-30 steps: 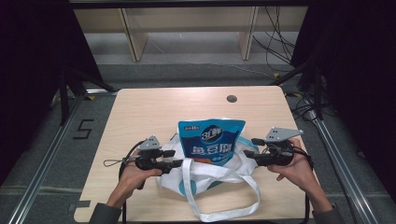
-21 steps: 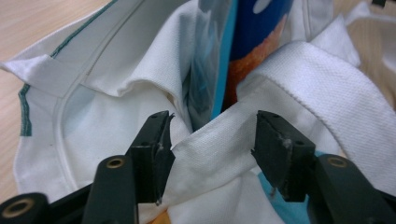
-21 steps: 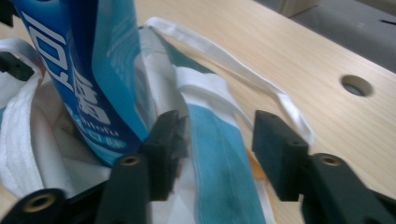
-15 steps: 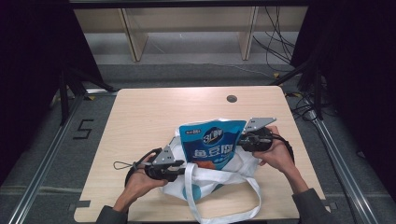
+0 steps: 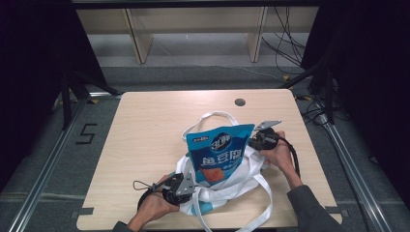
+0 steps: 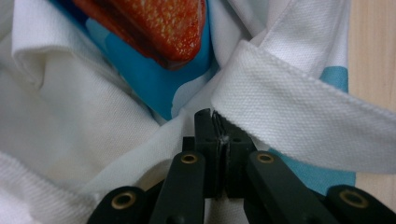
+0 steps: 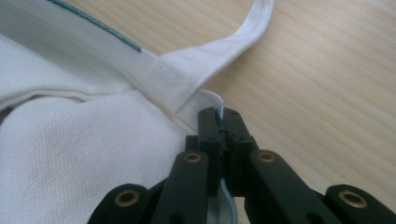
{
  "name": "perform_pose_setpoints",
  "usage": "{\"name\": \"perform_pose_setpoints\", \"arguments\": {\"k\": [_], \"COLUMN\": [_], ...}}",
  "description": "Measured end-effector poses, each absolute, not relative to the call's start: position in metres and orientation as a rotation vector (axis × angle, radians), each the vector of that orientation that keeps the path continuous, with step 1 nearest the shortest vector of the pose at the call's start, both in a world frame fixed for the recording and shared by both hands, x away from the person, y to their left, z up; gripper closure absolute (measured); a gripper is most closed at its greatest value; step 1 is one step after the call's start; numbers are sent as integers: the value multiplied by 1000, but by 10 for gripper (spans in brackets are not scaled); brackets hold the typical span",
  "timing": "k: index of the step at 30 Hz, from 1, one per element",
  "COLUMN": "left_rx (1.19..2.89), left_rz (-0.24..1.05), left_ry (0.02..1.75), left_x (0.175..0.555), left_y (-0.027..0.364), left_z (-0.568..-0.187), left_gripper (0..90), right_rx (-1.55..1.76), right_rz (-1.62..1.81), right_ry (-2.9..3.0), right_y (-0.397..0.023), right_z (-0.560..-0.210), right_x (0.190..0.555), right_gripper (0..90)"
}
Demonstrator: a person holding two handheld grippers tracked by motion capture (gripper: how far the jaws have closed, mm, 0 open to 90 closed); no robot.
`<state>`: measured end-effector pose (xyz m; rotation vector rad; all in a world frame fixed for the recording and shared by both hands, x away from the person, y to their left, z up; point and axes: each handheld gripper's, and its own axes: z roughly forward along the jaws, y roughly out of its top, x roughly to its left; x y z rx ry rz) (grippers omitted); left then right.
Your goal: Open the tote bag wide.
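A white cloth tote bag point(image 5: 241, 176) with light-blue patches lies crumpled on the wooden table point(image 5: 145, 130). A blue snack pouch point(image 5: 217, 154) stands upright in its mouth. My left gripper point(image 5: 193, 188) is at the bag's near-left edge; its jaws have just been closing and are now shut on a fold of white cloth point(image 6: 218, 135), beside a strap point(image 6: 299, 112). My right gripper point(image 5: 251, 144) is at the bag's right rim; its jaws have also just been closing and pinch the rim's hem point(image 7: 219, 128) where a handle point(image 7: 224, 42) is sewn on.
One handle loop point(image 5: 212, 116) lies behind the pouch, and another point(image 5: 263, 203) trails toward the table's near edge. A round hole point(image 5: 240, 102) sits at the table's far side. Wooden shelving point(image 5: 193, 29) stands beyond, and cables point(image 5: 300, 63) run at the back right.
Both hands have come in from beside the bag to its edges and dropped lower. Their jaws, open before, now grip the cloth. The pouch has shifted slightly.
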<state>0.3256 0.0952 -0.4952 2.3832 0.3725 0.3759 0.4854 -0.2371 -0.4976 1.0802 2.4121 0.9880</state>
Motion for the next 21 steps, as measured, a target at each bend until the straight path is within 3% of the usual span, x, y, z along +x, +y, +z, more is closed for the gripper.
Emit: {"name": "perform_pose_setpoints", "arguments": {"k": [3,6,7,8,14,21], "left_rx": [2367,2319,2298,2260,2140,2083], "left_rz": [377,350,335,305,253,397], "left_ry": [399,427,438,456,539,764], "left_x": [326,327,327,328,325,346], "left_y": [97,100,104,109,129,155], "left_z": [-491,-486,-479,-471,-449,-446], "left_gripper": [849,766,766,698,615,737], "right_rx": [1033,1055,1071,1068,1029,867], "right_rz": [955,954,953,980,1113,1089], "right_ry": [2424,2411,2406,2368,2328,2476], "right_y": [-237,-237,-239,-245,-259,-255], "right_z": [-494,-487,-480,-463,-428,-429], "right_x": [484,480,477,471,440,393], "right_gripper": [869,809,767,664,616,672]}}
